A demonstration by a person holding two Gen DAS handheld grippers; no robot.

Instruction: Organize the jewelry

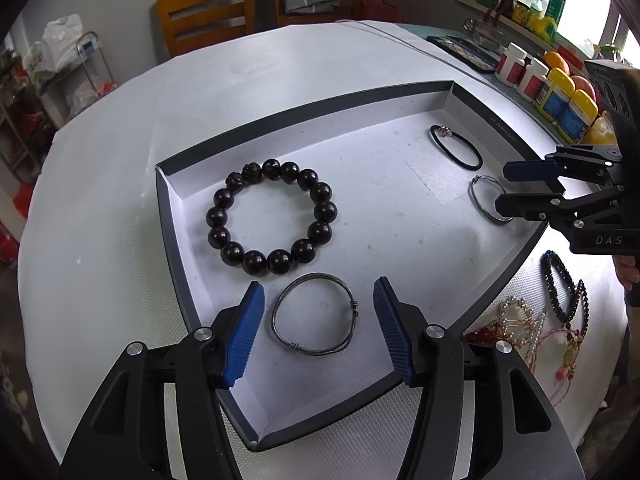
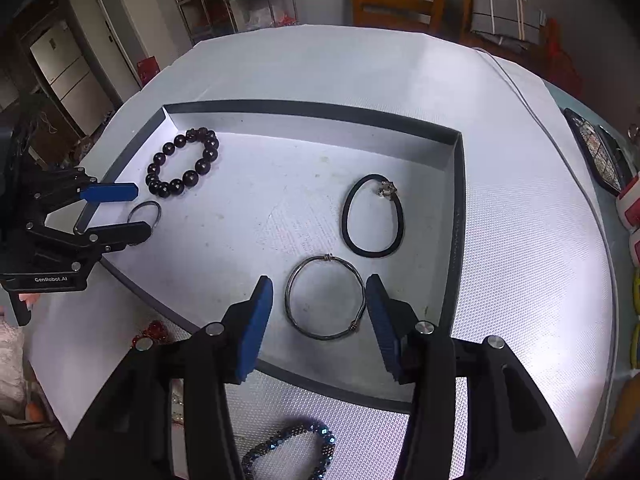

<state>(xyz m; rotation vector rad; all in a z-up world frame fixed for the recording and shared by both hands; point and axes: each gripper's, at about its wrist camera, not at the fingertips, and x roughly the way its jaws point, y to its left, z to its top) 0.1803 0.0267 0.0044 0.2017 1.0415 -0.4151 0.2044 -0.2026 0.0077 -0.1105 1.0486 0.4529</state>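
Note:
A shallow grey-rimmed box tray lies on the white table. In it are a dark bead bracelet, a black cord bracelet with a charm, and two thin metal bangles. My left gripper is open, its jaws on either side of one bangle lying flat. My right gripper is open around the other bangle, also lying flat.
Loose jewelry lies outside the tray near its front edge: a dark blue bead bracelet, pearl and pink strings, red beads. Bottles and fruit stand at the table's right edge. Wooden chairs stand behind.

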